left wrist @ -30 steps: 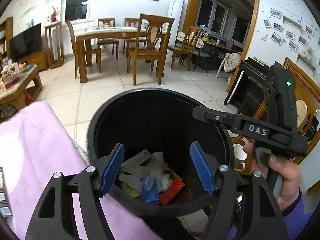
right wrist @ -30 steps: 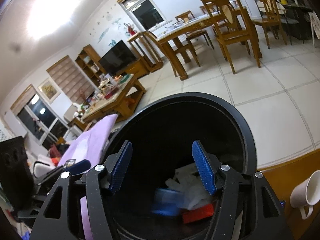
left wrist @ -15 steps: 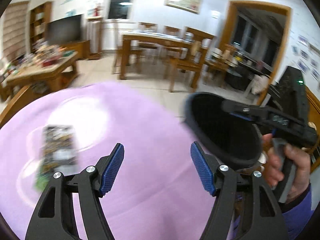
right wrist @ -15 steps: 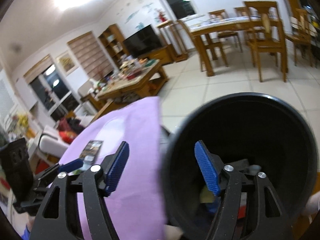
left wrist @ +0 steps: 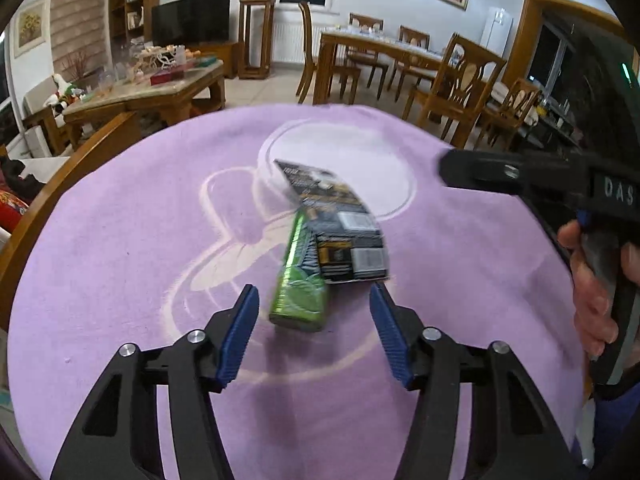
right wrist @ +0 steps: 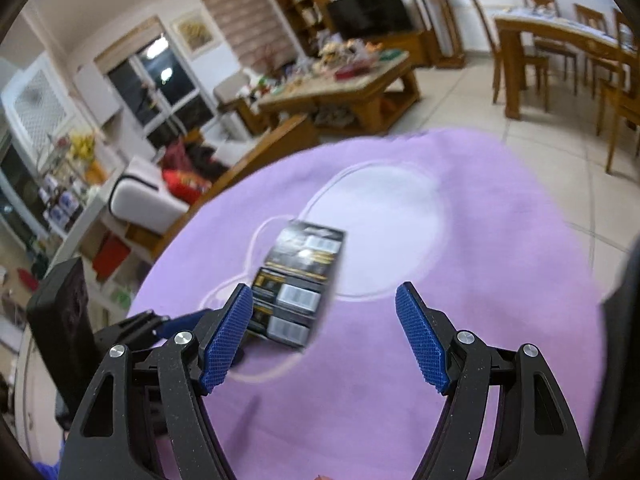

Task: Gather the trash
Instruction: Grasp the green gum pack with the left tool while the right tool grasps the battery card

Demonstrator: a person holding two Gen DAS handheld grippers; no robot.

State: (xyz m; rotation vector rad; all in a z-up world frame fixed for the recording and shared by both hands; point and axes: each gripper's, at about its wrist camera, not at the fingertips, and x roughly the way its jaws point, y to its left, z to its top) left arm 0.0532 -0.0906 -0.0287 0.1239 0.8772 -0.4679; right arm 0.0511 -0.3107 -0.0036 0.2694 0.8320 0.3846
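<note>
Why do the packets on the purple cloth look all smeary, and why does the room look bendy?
Left wrist view: the green packet and dark card are streaked by motion blur, and the fisheye lens curves the purple cloth like a dome. Right wrist view: the card is smeared too, the room soft and bowed.

Left gripper closing, right gripper agape, both empty.

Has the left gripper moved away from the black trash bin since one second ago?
Yes. The left gripper has left the bin, which is out of view, and now points at the green packet on the purple cloth; its jaws have just been closing, nothing pressed.
</note>
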